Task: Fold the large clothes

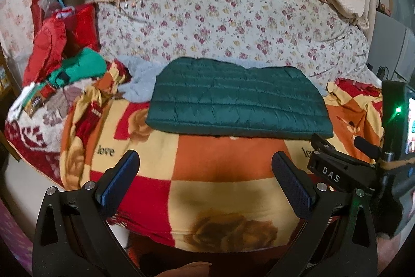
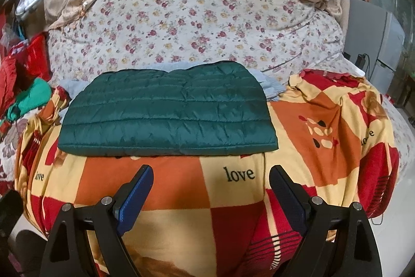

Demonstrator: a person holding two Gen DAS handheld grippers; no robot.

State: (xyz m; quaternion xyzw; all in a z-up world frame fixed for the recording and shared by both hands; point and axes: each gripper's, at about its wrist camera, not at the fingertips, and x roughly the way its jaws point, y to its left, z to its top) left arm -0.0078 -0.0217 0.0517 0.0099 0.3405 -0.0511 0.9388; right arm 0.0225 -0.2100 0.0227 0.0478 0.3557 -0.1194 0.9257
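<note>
A dark green quilted down jacket (image 1: 233, 100) lies folded into a flat rectangle on the checked orange, red and yellow blanket (image 1: 207, 168). It also shows in the right wrist view (image 2: 168, 113). My left gripper (image 1: 207, 160) is open and empty, hovering over the blanket just in front of the jacket's near edge. My right gripper (image 2: 211, 173) is open and empty, also just short of the jacket's near edge. The right gripper's body shows at the right of the left wrist view (image 1: 337, 170), beside the jacket's near right corner.
A floral quilt (image 2: 194, 25) is piled behind the jacket, with beige cloth above it. A light blue fleece (image 1: 140, 85) lies under the jacket's far edge. Red and green clothes (image 1: 67, 56) are heaped at the left. The bed edge drops off at the right (image 2: 389, 199).
</note>
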